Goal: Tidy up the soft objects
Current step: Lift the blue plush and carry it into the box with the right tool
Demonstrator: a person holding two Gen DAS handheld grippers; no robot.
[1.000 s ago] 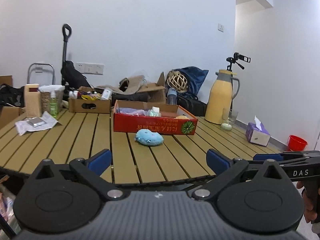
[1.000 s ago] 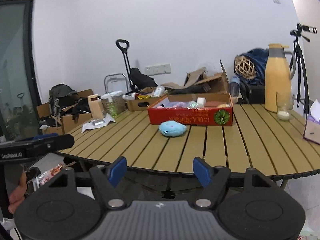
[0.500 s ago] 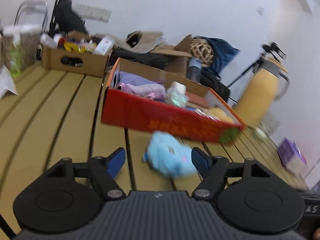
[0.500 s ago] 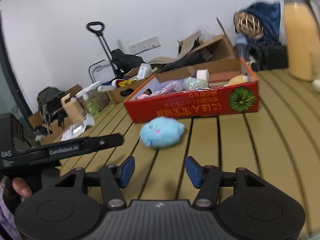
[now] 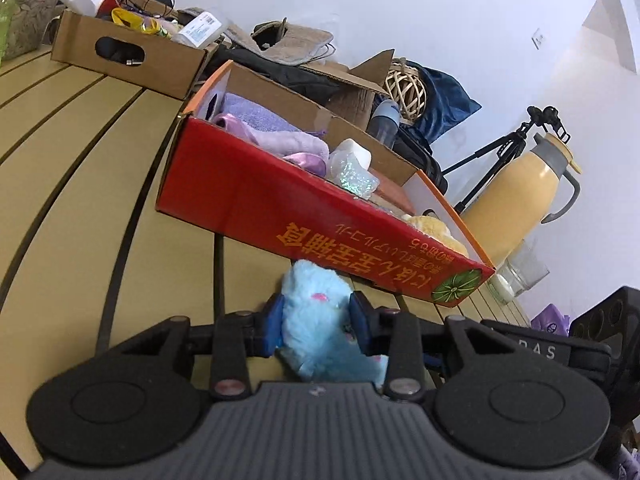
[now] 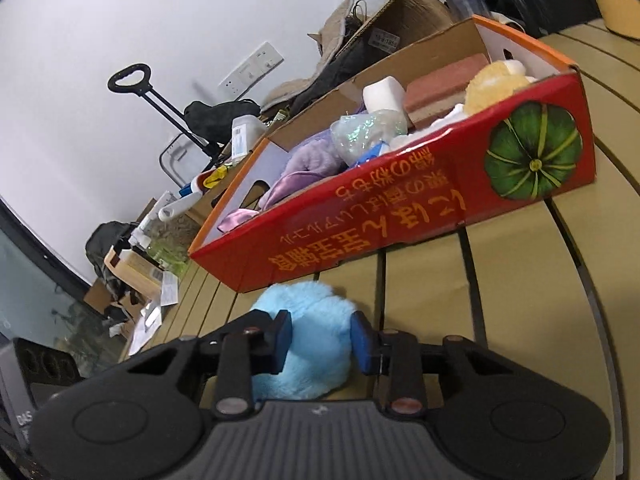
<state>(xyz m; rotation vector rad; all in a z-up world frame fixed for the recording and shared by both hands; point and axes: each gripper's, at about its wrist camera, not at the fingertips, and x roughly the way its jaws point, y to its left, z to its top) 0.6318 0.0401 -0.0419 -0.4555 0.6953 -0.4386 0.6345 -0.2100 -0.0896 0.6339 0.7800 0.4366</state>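
Blue fuzz fills the gap between both pairs of fingers: the blue plush toy point(image 5: 320, 316) lies on the slatted wooden table point(image 5: 80, 184), just in front of the red box point(image 5: 280, 208), and each tool has it from its own side. The left gripper point(image 5: 316, 320) is clenched on the toy, its blue pads pressed into the fur on either flank. The right gripper point(image 6: 320, 338) also has its pads against the plush, squeezing the rounded end, so it too looks to be grasping the toy rather than merely bracketing it.

The step in hand appears to be lifting the toy over the near wall and into the box. To do that well, I would keep both grips gentle, since the fur gives and can slip out if pinched only at the tips. Lift straight up first, high enough to clear the red wall, which stands very close behind the toy. Then carry forward and let go over a free patch. Two tools on one small toy may pull against each other, so they should move together, or one should let go.

Inside the box lie lilac cloths point(image 5: 276, 140), a glittery pouch point(image 6: 368, 134), a white block point(image 6: 386, 92) and a yellow plush point(image 6: 492, 84). Beyond it stand a brown cardboard box point(image 5: 128, 52) and a yellow jug point(image 5: 520, 200).
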